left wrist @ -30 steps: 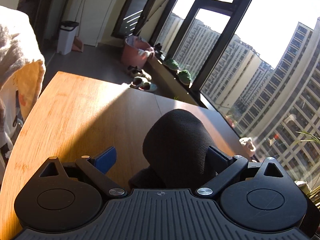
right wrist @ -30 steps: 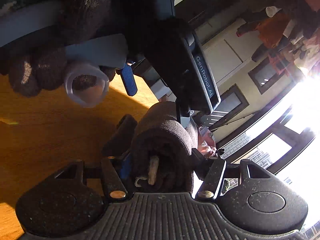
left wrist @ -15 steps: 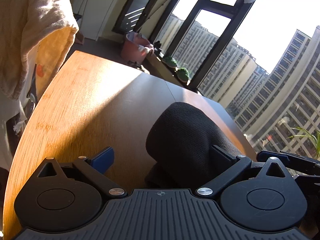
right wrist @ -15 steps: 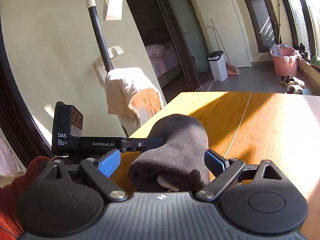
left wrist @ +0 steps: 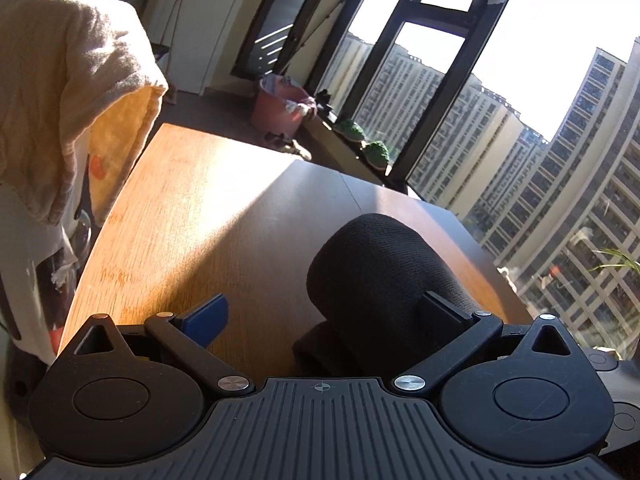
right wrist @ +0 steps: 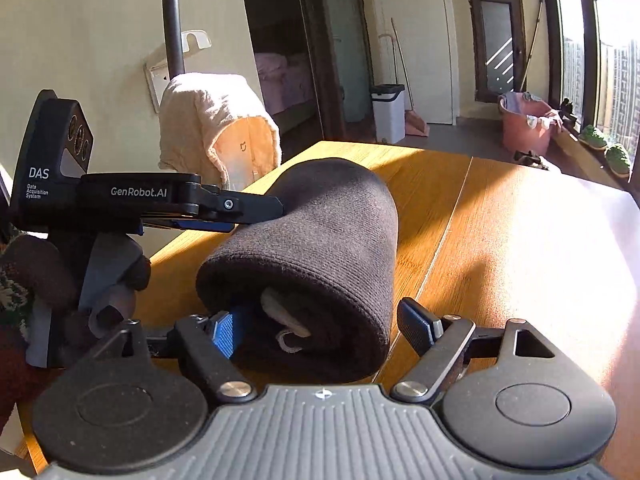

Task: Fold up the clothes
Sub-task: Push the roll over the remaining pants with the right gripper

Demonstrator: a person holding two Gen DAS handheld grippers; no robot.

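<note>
A dark knitted garment (right wrist: 320, 240), rolled into a thick bundle, lies on the wooden table (right wrist: 500, 240). Its open end, with a pale label inside, faces my right gripper (right wrist: 320, 326). That gripper's jaws are closing with the roll between them; the left pad (right wrist: 222, 332) is at the roll's edge and the right pad (right wrist: 416, 320) stands clear of it. My left gripper (left wrist: 324, 312) is open wide. The roll (left wrist: 380, 272) rests against its right finger (left wrist: 444, 308), and the blue left pad (left wrist: 204, 316) is far from it. From the right wrist view, the left gripper (right wrist: 248, 212) reaches the roll's side.
A chair draped with a cream and yellow towel (left wrist: 72, 92) stands at the table's left edge. Beyond the table are a pink basket (left wrist: 280, 108), a white bin (right wrist: 388, 112), and tall windows (left wrist: 500, 100). A gloved hand (right wrist: 36, 272) holds the left gripper.
The right wrist view has rolled from tilted to level, and that gripper's jaws have widened off the roll. The left gripper shifted, bringing the towel-draped chair closer on the left.
</note>
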